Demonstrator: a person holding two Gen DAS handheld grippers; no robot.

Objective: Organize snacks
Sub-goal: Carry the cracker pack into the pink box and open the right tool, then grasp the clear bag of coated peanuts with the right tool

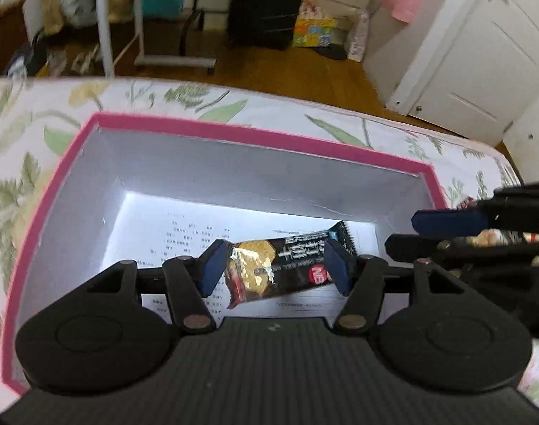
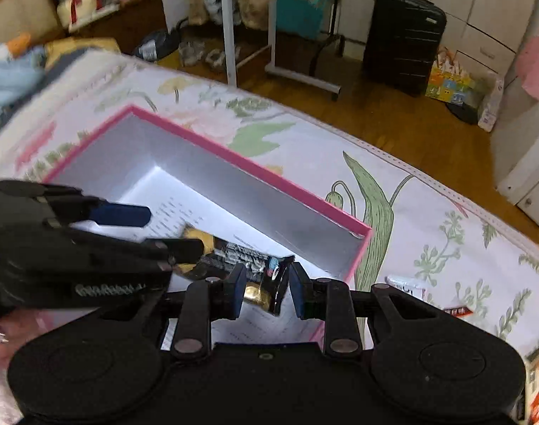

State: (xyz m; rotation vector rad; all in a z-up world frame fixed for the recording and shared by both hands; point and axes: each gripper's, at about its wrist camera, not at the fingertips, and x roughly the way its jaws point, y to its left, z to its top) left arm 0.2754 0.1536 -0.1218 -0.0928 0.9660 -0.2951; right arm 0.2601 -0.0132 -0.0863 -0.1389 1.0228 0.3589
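Observation:
A pink-rimmed box with grey inner walls sits on a floral bedsheet; it also shows in the right wrist view. A black snack packet lies on printed paper on the box floor. My left gripper is open over the box, its blue pads either side of the packet, apart from it. My right gripper is open at the box's right end, with the packet's end between its pads. The right gripper's fingers enter the left wrist view from the right.
Small snack packets lie on the sheet right of the box. Beyond the bed edge are a wooden floor, a black suitcase, a white table frame and a white door.

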